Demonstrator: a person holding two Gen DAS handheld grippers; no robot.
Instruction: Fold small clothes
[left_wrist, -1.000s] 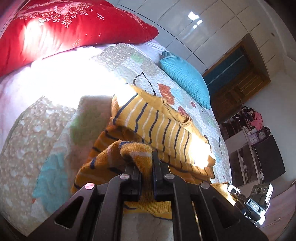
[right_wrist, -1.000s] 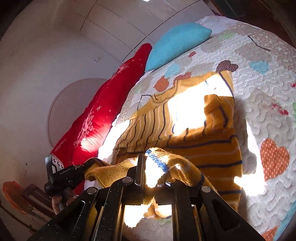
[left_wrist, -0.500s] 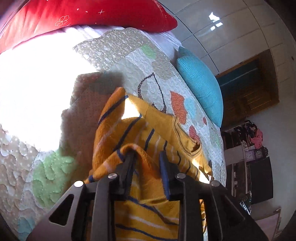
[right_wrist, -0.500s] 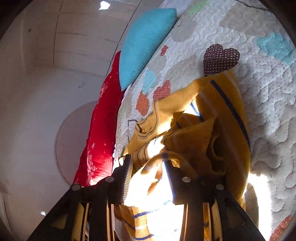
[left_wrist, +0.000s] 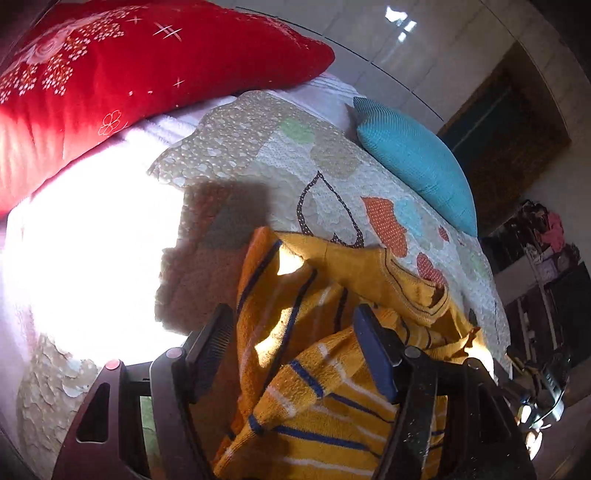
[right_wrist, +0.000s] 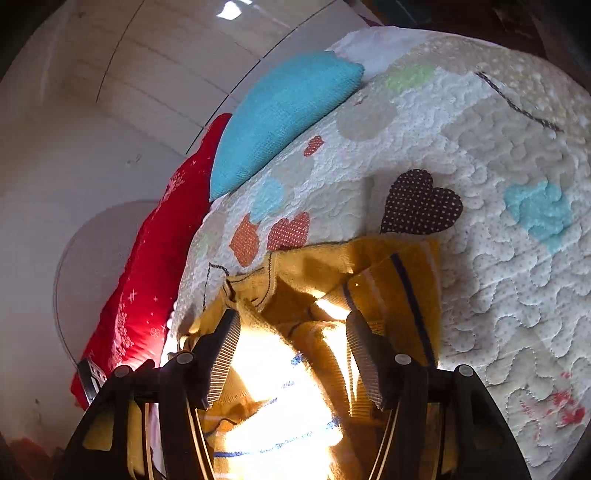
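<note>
Where sun glares, sweater (right_wrist: 391, 291) stripes wash out

Yellow striped sweater (left_wrist: 317, 391) between opening left gripper (left_wrist: 295, 332) jaws

No legible text, label, brand or number is seen; faint marks on a dark device at one edge cannot be read.

Hard sunlight burns out a white patch on the quilt (left_wrist: 92, 266) at near left and on the striped jumper (right_wrist: 280, 373). Sharp dark shadows fall beside them. Fisheye edges curve and darken; the room's far wall reflects glare.
</note>
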